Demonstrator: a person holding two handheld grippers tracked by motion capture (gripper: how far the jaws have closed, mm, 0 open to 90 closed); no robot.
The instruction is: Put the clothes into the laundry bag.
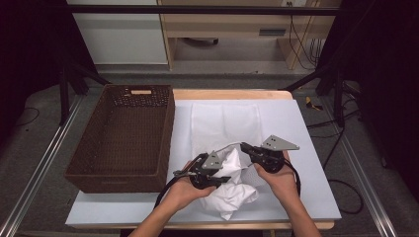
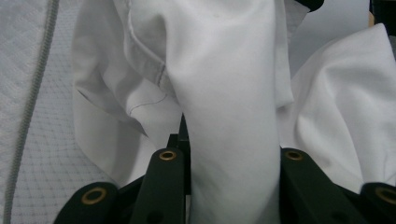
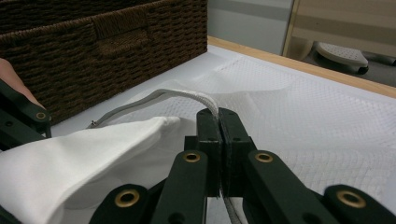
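White garment (image 1: 232,185) bunched at near middle of desk (image 1: 306,197), right of basket (image 1: 123,138). Left tongs (image 1: 210,174) pinching thick fold. Right tongs (image 1: 253,150) pressed together on cord (image 3: 184,95). Risk: pulling apart strains cord; bulky fold slips free.

We see even overhead light on the desk (image 1: 306,148), dark surroundings, soft shadows, and blurred near-lens cloth (image 2: 224,93).

Brown wicker basket (image 1: 123,138) on left part of worktop (image 1: 316,197), just beside white mat (image 1: 291,123). Wooden cabinet (image 1: 237,24) on floor behind worktop. Black cables (image 1: 301,44) hanging at cabinet's right side.
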